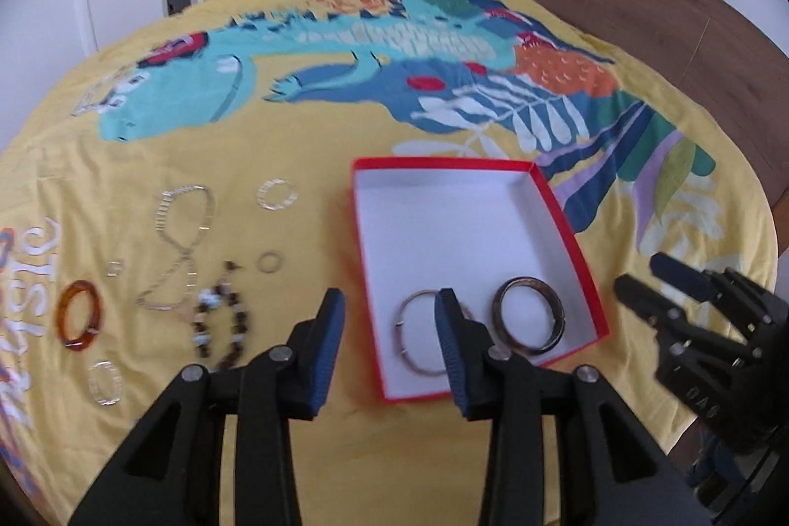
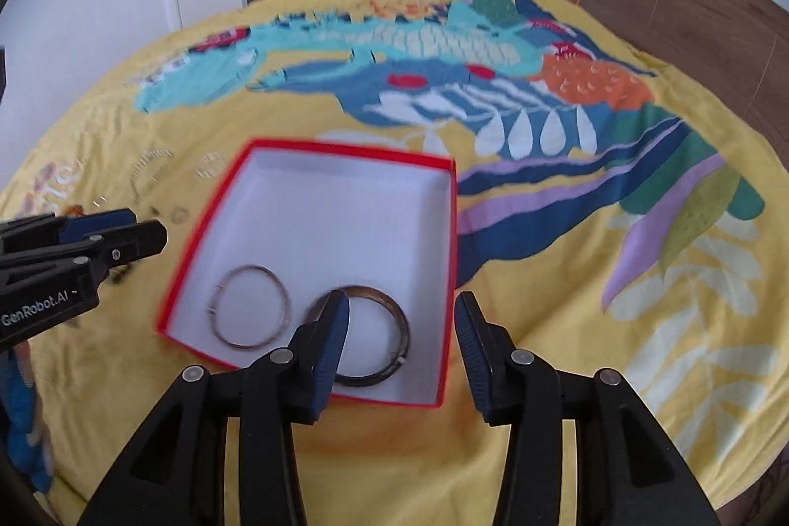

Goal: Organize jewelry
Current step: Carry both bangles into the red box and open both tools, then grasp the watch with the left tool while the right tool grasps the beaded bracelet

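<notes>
Two bangles, a thin silver bangle (image 2: 250, 305) and a dark bangle (image 2: 375, 336), lie side by side in the near end of the red box (image 2: 446, 279), just beyond my tongs. My right gripper (image 2: 400, 348) and left gripper (image 1: 389, 348) both hover with jaws spread wide, holding nothing. The remaining loose jewelry (image 1: 187, 260) lies on the yellow cloth (image 1: 296, 141), left of the box.

red box (image 1: 574, 240) open, white inside | thin silver bangle (image 1: 416, 331) and dark bangle (image 1: 528, 319) flat in my near end | amber bangle (image 1: 79, 315), beads (image 1: 222, 319), chain (image 1: 182, 250) on cloth, left
</notes>
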A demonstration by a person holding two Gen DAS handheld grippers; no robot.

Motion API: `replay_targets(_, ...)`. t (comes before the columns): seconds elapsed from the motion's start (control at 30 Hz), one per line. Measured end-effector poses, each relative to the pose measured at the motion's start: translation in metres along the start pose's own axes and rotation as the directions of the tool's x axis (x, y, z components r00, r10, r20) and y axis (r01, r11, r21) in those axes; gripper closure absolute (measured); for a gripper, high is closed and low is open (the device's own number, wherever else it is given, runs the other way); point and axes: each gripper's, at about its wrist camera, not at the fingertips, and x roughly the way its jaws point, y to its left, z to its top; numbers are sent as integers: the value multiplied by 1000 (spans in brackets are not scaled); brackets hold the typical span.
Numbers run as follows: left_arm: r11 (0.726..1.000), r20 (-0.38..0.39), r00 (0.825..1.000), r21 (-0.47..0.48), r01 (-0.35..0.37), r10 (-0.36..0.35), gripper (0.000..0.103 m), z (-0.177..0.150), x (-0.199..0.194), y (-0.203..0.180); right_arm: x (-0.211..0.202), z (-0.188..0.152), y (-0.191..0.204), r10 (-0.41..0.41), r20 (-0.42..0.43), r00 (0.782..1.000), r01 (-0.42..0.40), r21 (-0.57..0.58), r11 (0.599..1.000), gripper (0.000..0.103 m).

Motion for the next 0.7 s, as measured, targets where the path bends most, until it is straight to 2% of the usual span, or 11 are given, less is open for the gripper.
replay_targets(0.17,998,7,998,-4,-64,64,67,-28,-52,45,-51,4,35,84,77,993,-85,5,996,53)
replay_targets(0.37,988,-3,990,-64,-140,140,60,-78,-92,116,-78,-5,92,174,90,981,-173,-22,985,49)
replay_targets(0.57,974,-41,981,-113,-196,192,55,-124,-92,160,-64,-19,140,245,61,968,-243,-42,969,46)
replay_targets(0.7,971,-62,980,-139,-197,190,54,-136,-72,170,-37,-24,162,289,25,957,-286,-74,955,45)
